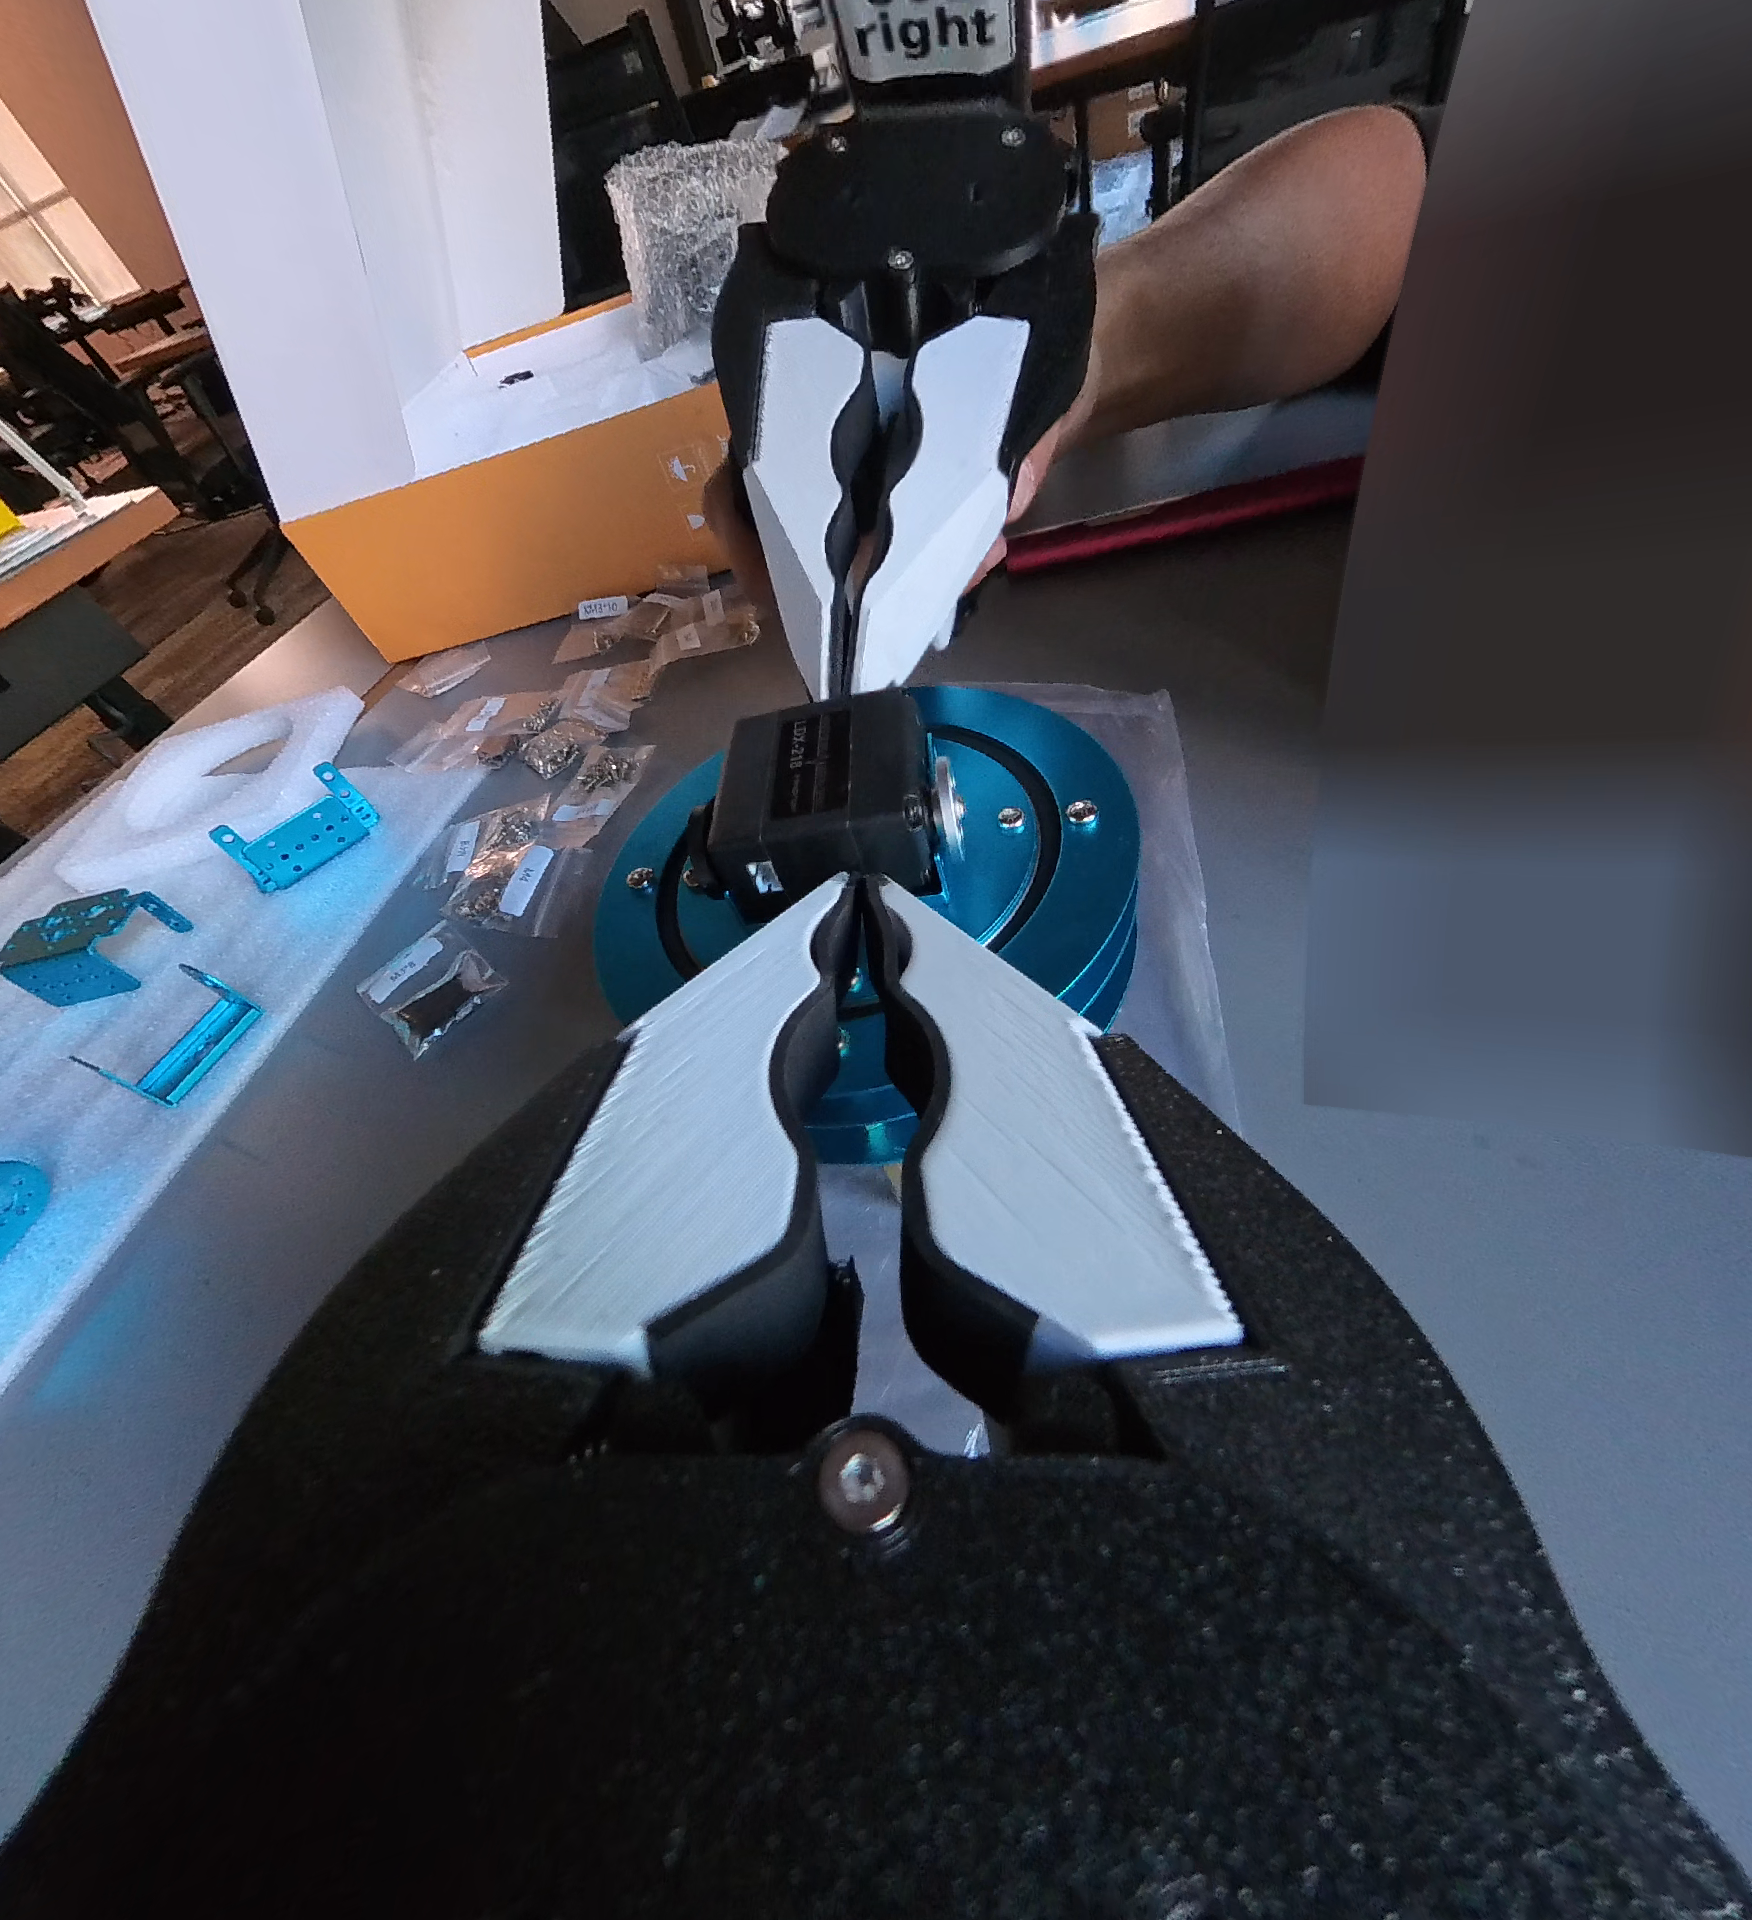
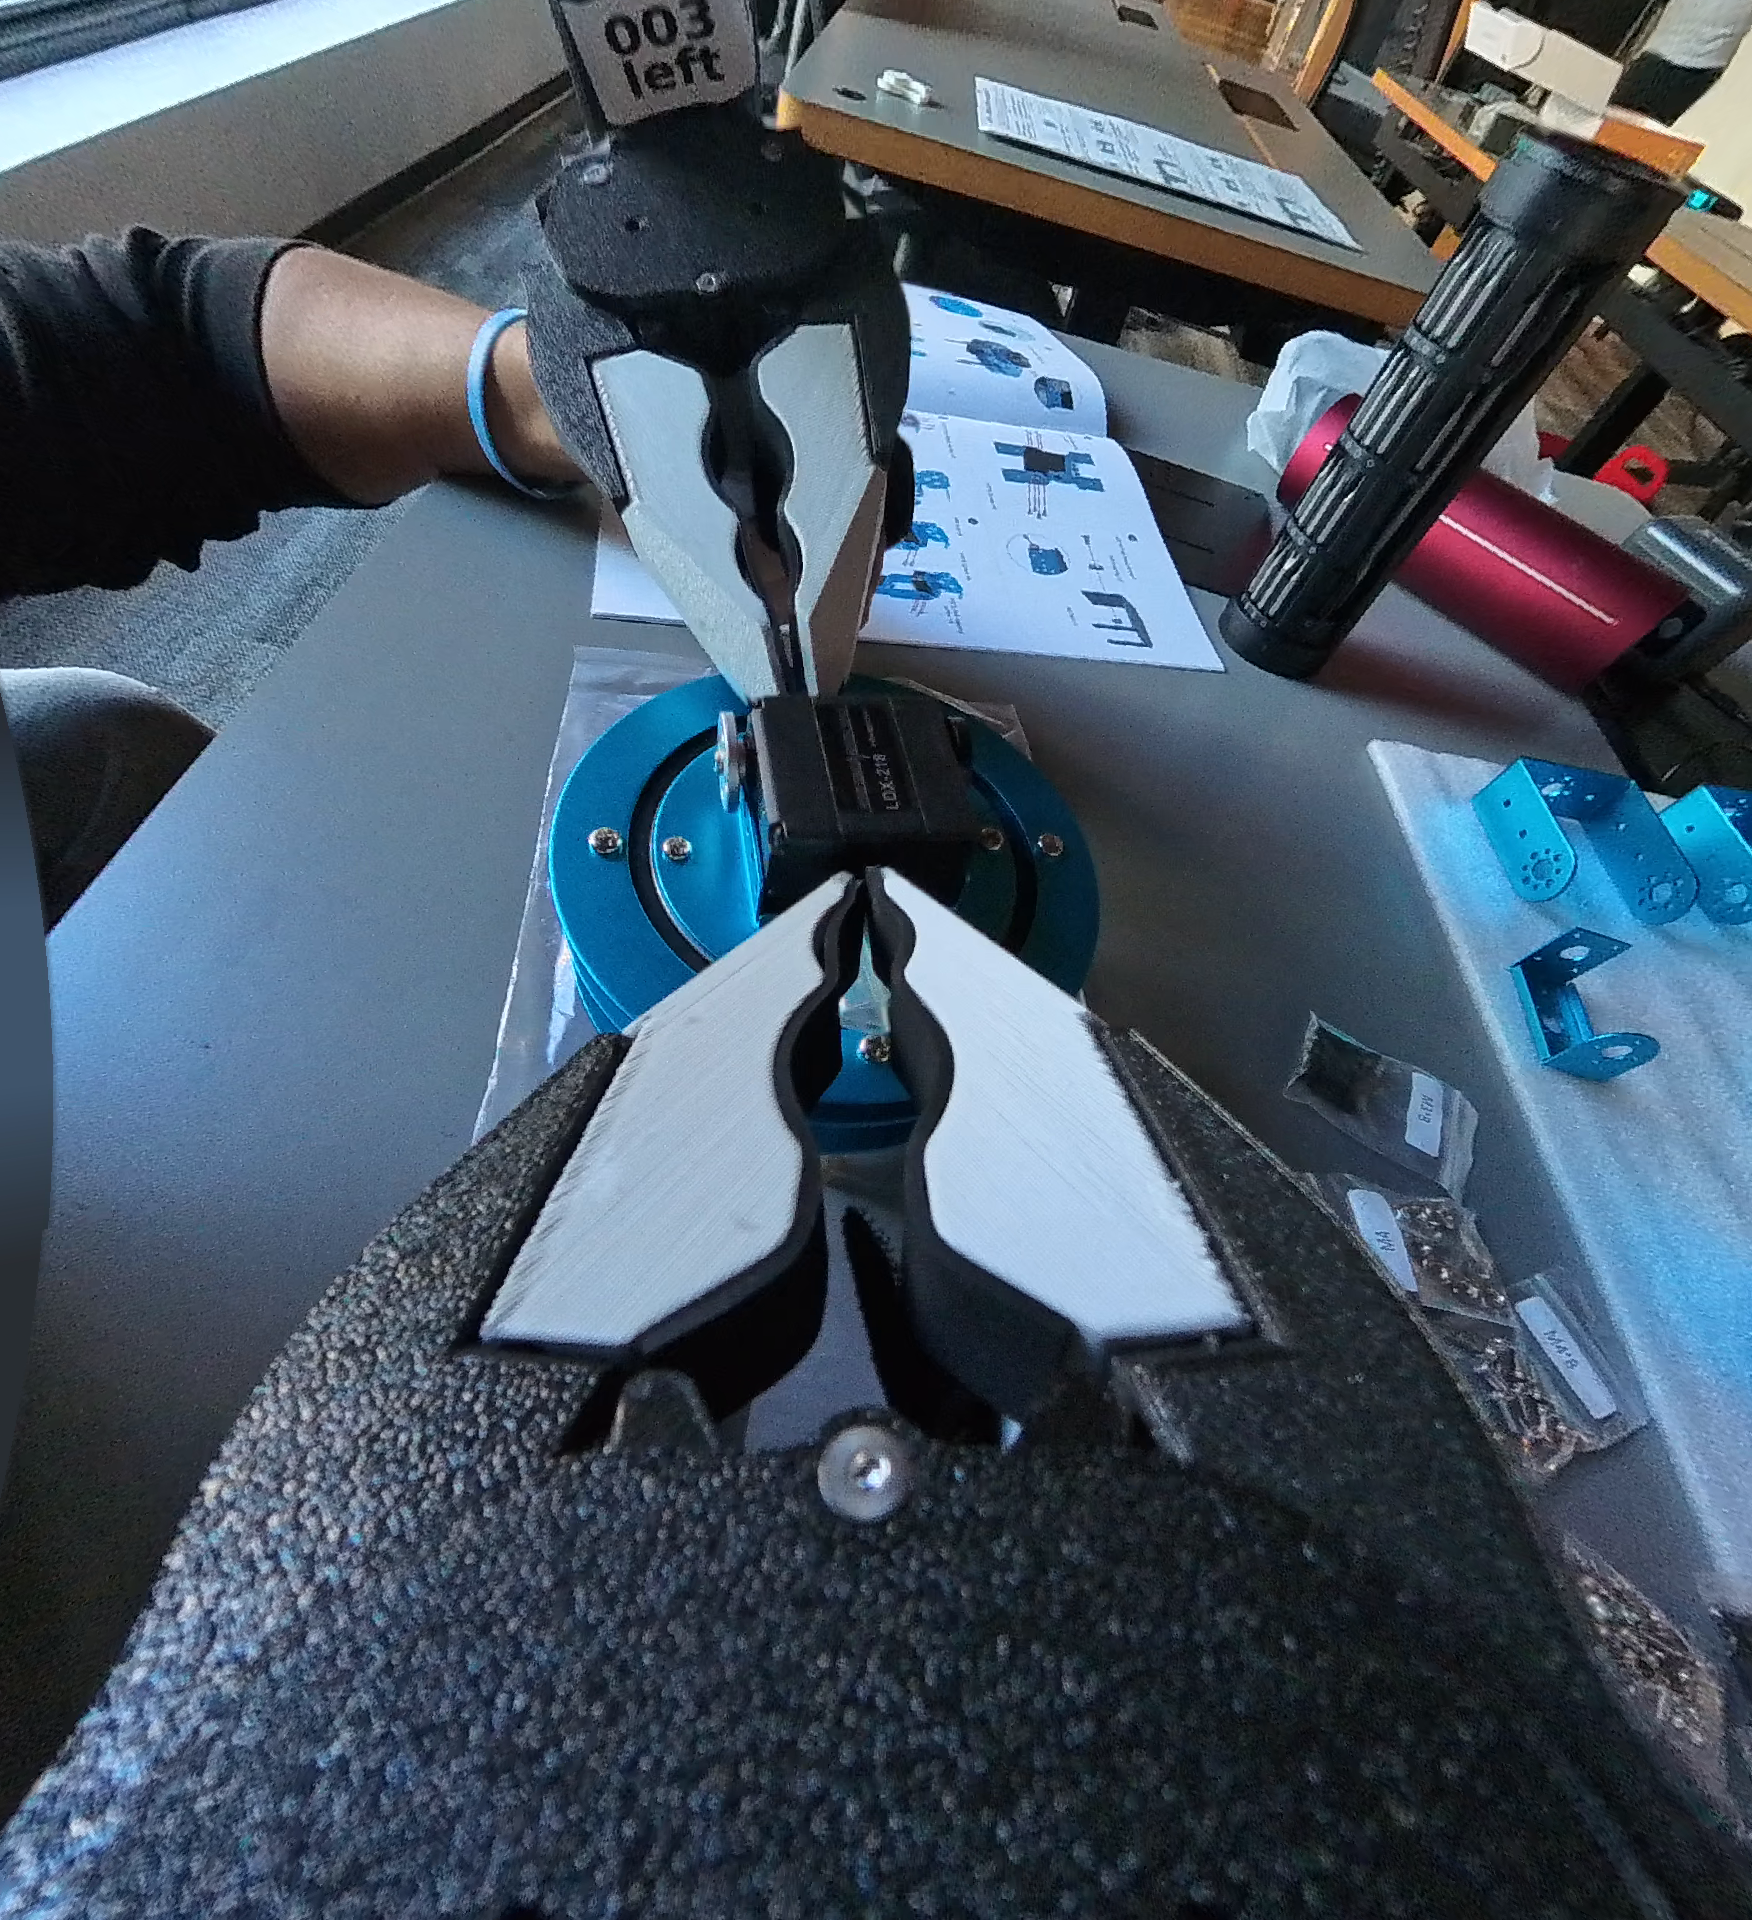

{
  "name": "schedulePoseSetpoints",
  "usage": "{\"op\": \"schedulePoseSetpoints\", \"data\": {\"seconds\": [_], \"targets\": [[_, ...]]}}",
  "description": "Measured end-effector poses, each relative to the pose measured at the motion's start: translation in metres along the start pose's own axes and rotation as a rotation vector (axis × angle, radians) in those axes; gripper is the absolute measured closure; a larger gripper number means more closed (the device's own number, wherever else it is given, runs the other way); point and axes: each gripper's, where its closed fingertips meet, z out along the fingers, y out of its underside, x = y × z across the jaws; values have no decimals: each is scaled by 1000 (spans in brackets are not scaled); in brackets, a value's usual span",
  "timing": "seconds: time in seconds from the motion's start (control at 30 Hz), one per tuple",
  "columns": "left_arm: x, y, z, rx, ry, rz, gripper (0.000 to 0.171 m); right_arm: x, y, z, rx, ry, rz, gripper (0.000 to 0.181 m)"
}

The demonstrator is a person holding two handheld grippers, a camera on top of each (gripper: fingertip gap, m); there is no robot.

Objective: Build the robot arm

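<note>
A black servo (image 1: 825,795) with a silver disc on one side sits over the middle of a round blue metal base (image 1: 1080,831). My left gripper (image 1: 856,883) is shut, its tips pinching the servo's near end. My right gripper (image 1: 841,681) comes from the opposite side, also shut, with its tips on the servo's far end. In the right wrist view the servo (image 2: 851,795) lies between my right gripper (image 2: 867,878) and the left gripper (image 2: 794,681) above the blue base (image 2: 602,883). How much of the servo's edge sits between the tips is hidden.
Blue metal brackets (image 1: 300,836) lie on white foam, with small bags of screws (image 1: 529,748) beside them. An orange and white box (image 1: 498,520) stands behind. An open instruction booklet (image 2: 1038,551), a black cylinder (image 2: 1423,416) and a red case (image 2: 1474,561) lie on the grey table (image 2: 280,935). There is about 5 cm between the tips of the two grippers. Both grippers' tips are roughly 30 cm from the black cylinder (image 2: 1423,416).
</note>
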Motion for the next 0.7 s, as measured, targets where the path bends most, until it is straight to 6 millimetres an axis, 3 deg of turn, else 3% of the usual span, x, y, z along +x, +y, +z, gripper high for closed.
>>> {"op": "schedulePoseSetpoints", "data": {"seconds": [0.7], "targets": [[-2,-3,-3,12,-16,11,171,2,-5,-4,30,-9,38,181]]}}
